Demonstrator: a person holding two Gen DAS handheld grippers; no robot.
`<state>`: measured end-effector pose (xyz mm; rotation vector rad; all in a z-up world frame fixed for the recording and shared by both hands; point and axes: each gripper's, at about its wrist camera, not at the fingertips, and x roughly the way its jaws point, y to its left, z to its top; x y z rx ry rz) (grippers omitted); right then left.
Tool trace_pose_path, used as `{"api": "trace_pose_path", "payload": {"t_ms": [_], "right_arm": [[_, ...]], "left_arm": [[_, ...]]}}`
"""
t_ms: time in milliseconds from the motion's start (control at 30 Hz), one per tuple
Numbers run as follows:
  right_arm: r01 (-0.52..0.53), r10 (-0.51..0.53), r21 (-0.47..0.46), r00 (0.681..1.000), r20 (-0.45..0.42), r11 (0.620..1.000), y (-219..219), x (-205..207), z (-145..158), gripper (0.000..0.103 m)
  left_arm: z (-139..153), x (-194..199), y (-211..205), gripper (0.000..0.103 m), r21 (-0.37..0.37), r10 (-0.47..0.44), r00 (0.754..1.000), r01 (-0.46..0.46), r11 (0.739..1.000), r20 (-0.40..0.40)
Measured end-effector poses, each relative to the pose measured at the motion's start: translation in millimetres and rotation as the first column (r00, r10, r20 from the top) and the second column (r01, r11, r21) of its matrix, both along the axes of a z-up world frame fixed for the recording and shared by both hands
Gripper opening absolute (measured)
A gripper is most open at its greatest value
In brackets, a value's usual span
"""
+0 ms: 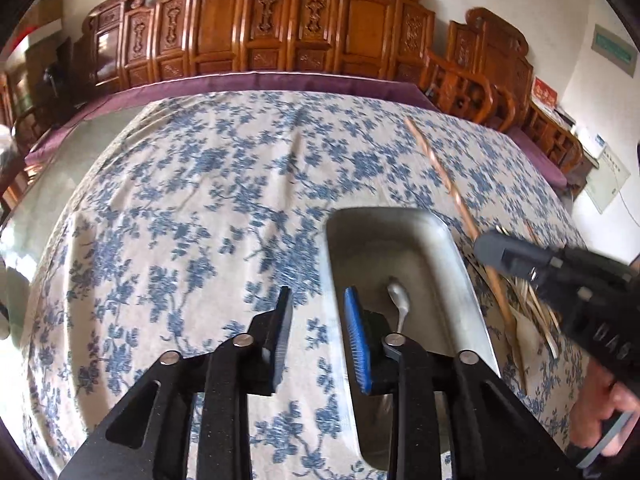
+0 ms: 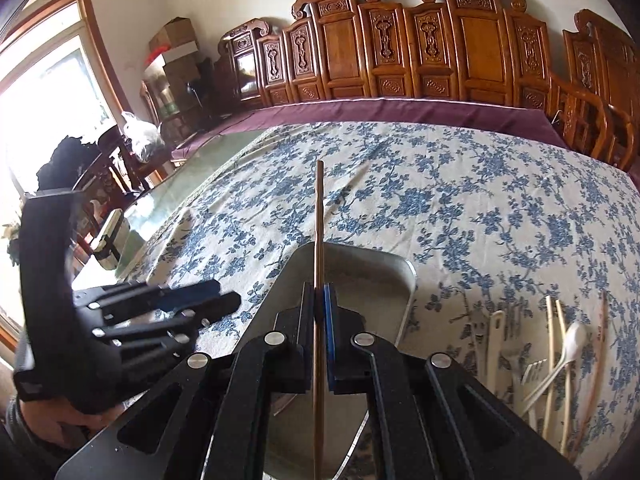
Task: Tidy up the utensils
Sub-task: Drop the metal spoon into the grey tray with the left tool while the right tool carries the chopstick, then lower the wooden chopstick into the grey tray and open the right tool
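Note:
A metal tray point(image 1: 460, 264) lies on the blue-flowered tablecloth, with a metal spoon point(image 1: 400, 300) inside. My left gripper point(image 1: 318, 304) is open and empty, its jaws astride the tray's left rim. My right gripper point(image 2: 319, 296) is shut on a brown chopstick point(image 2: 319, 216) that points forward above the tray point(image 2: 384, 276). In the left wrist view the right gripper point(image 1: 560, 276) comes in from the right, with the chopstick point(image 1: 440, 176) slanting up and away. Loose utensils lie right of the tray: pale chopsticks point(image 2: 554, 344), a white spoon point(image 2: 572, 340), a fork point(image 2: 534, 372).
The left gripper point(image 2: 168, 312) shows at the left of the right wrist view. Carved wooden chairs point(image 2: 400, 48) line the table's far edge beyond a purple cloth border point(image 2: 400, 110). A glass tabletop point(image 2: 192, 196) lies bare at the left.

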<state>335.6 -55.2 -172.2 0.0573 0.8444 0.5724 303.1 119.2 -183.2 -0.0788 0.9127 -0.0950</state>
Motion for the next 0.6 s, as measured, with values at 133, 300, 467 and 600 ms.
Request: {"api": "trace_pose_path", "payload": {"t_ms": [133,300,467,600], "right_arm": [[-0.012,0.010,-0.048,1.000,-0.023,0.999,18.0,1.2,-23.2,0.006],[-0.015,0.011,-0.109,0.999,-0.041,0.994,26.9,-2.8,-48.3,0.006],[-0.034,0.023,-0.154,0.997,-0.074,0.988,31.5,-3.6,-66.8,0.006],[-0.052,0.045,-0.125,0.997,-0.060,0.991,20.4,-8.8,-58.9,0.015]], "left_arm": [[5.4,3.5,17.5,0.037,-0.002,0.036,0.999,-0.036,0.999,0.012],[10.0,3.9,27.6,0.038,-0.012,0.055,0.998,-0.055,0.998,0.020],[10.8,3.0,27.6,0.039,-0.012,0.056,0.998,-0.056,0.998,0.021],[9.7,1.8,23.6,0.052,-0.003,0.049,0.999,-0.049,0.999,0.023]]}}
